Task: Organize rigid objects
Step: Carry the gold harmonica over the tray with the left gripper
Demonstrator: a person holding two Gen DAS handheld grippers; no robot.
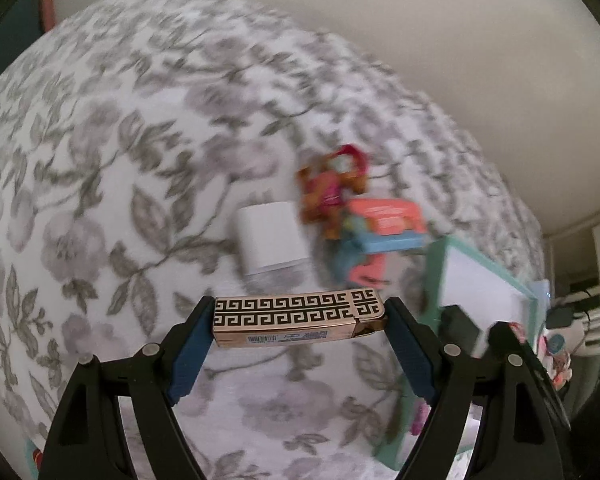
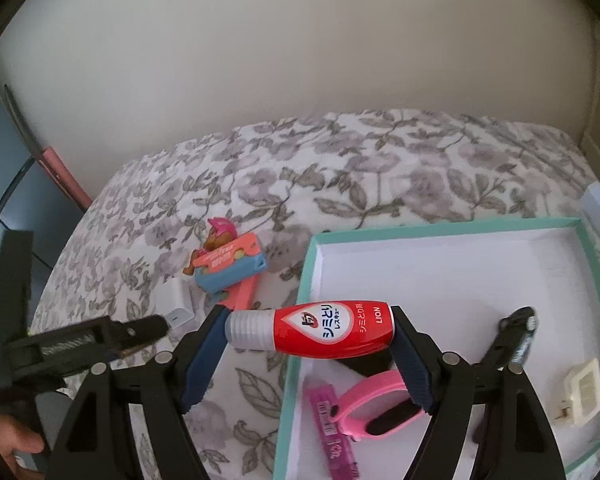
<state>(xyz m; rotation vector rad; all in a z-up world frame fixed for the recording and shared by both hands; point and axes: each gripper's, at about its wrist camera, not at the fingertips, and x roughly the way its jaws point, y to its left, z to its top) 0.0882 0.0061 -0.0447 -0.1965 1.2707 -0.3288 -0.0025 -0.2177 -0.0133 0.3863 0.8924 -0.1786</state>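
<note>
Right wrist view has the right gripper clamping a stiff, light red bottle end to end above the tray's left rim, while the left gripper pinches a rigid patterned box lengthwise, left of that tray.

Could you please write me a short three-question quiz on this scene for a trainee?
1. True or false: the left gripper holds a patterned gold box by its ends.
2. What does the right gripper hold?
A. a pink band
B. a red bottle
C. a white plug
3. Fill in: the pink band lies inside the ____ with the teal rim.

Key
1. True; the pads press on both short ends.
2. B, the red bottle, gripped cap to base above the tray's edge.
3. Tray; a purple tube and a white plug lie there too.
</note>
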